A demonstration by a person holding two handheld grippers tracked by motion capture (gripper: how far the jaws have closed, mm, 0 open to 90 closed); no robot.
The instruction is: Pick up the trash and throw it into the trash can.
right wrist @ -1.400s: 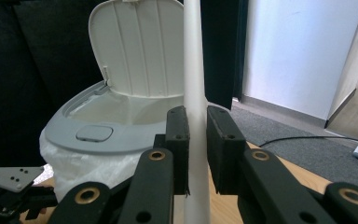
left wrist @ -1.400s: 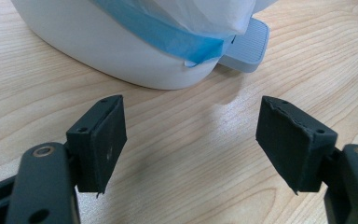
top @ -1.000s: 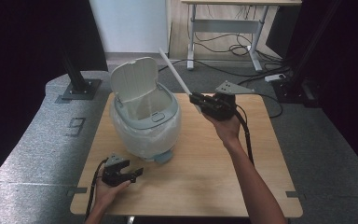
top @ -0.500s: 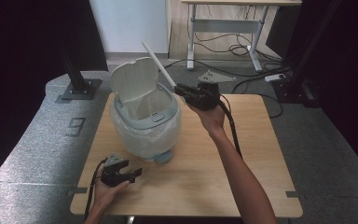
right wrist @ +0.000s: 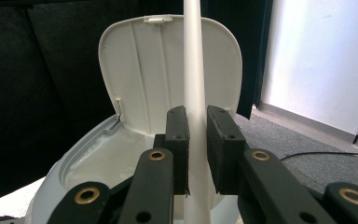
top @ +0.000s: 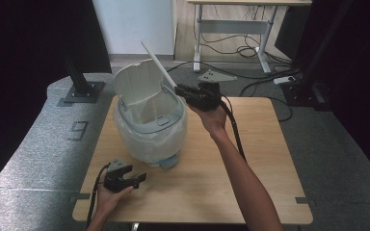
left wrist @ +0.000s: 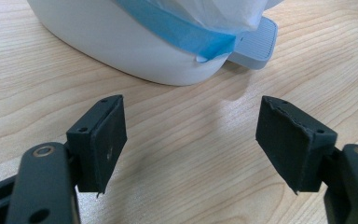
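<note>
High view has the right gripper [top: 185,91] fingers clamped on a white stick [top: 158,63] above the bin [top: 149,130], left gripper [top: 135,179] fingers open; tilted, the stick could catch the raised lid [top: 135,84].

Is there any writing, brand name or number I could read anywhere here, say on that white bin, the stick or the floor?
"9": one grey figure that reads like a 9, on the grey floor mat left of the table.
White bin, its raised lid, the white stick and both grippers: no text or logo to be seen.
</note>
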